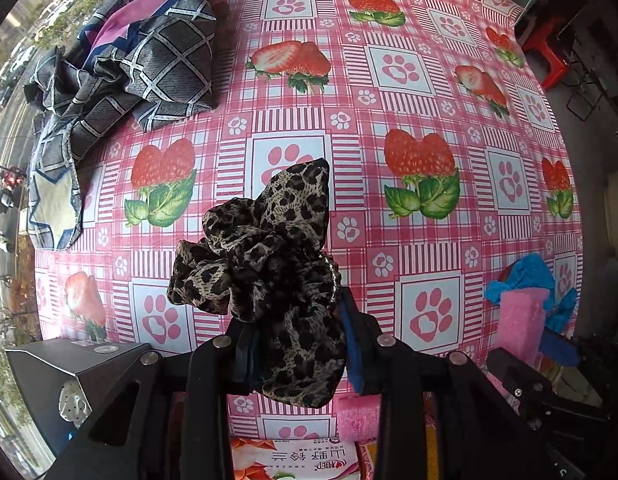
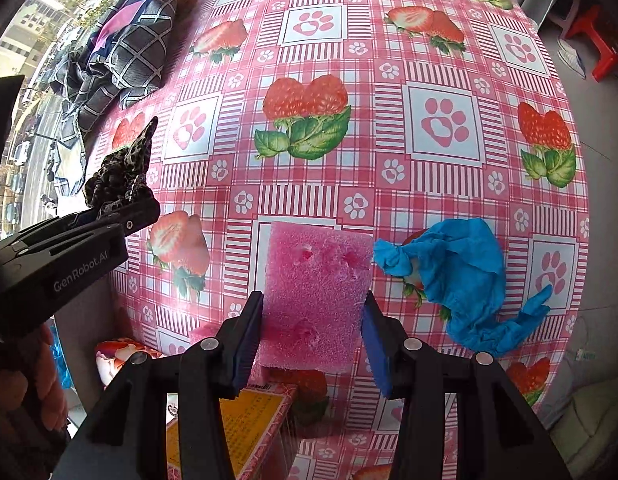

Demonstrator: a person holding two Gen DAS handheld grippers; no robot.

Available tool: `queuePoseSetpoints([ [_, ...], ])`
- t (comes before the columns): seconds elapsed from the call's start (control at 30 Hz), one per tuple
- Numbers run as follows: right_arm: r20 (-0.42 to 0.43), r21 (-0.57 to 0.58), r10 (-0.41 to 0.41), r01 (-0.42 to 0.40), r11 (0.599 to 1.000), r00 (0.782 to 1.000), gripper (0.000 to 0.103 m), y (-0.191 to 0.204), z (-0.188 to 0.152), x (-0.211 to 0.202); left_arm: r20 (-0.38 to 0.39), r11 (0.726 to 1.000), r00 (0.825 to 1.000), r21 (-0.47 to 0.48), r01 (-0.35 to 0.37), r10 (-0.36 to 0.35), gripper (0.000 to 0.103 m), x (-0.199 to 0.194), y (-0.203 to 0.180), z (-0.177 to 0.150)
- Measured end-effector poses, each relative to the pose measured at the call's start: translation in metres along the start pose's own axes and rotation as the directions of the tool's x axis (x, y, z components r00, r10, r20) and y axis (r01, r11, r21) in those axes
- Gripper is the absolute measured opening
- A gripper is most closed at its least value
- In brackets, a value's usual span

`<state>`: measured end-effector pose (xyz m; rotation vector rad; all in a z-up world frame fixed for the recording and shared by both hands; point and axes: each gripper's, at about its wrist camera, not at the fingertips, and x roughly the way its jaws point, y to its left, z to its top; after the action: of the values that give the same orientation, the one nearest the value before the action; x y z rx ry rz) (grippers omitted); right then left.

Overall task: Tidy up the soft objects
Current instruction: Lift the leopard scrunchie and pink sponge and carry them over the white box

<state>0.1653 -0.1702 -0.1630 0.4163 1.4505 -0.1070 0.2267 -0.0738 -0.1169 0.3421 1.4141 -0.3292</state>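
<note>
Left tongs [image 1: 297, 344] clamped leopard-print scrunchie [image 1: 265, 268]; right tongs [image 2: 309, 336] squeezed pink sponge [image 2: 317, 300]. Both seemingly clear of worktop [image 2: 389, 184]; advice was firm grips, level carry.

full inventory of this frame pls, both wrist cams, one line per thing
leopard-print scrunchie: 1, brown and black, clamped in the left hand-held gripper, lifted off the table
pink sponge: 1, pink, pitted, clamped in the right hand-held gripper
blue glove: 1, blue, crumpled, on the tablecloth right of the sponge
checked cloth: 1, grey-blue with a purple patch, bunched at the far left of the table
tablecloth: 1, pink check with strawberries and paw prints, covers the table
printed packet: 1, pink and white, at the near edge
yellow-label box: 1, near edge, below the sponge
red stool: 1, floor, far right
left hand-held gripper: black, shut on scrunchie
right hand-held gripper: black, shut on sponge
</note>
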Motion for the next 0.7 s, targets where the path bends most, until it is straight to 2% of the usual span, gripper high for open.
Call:
queuePoseSetpoints([
  [0.07, 0.005, 0.022, 0.002, -0.002, 1.000, 1.000, 0.048, -0.005, -0.004, -0.006, 0.007, 1.000, 1.000, 0.005, 0.002, -0.002, 0.036, -0.007, 0.002, -0.007],
  [0.1, 0.009, 0.033, 0.004, -0.004, 0.999, 1.000, 0.049, -0.007, -0.009, -0.008, 0.009, 1.000, 1.000, 0.006, 0.007, -0.007, 0.036, -0.003, 0.016, -0.013],
  [0.4, 0.043, 0.088, 0.008, -0.011, 0.996, 0.999, 0.048, -0.025, -0.040, -0.039, 0.029, 1.000, 0.999, 0.020, 0.014, -0.015, 0.036, -0.009, 0.026, -0.036],
  [0.7, 0.066, 0.097, 0.016, -0.022, 0.995, 0.998, 0.049, -0.020, -0.062, -0.063, 0.021, 0.998, 0.999, 0.053, 0.028, -0.029, 0.036, -0.033, 0.034, -0.080],
])
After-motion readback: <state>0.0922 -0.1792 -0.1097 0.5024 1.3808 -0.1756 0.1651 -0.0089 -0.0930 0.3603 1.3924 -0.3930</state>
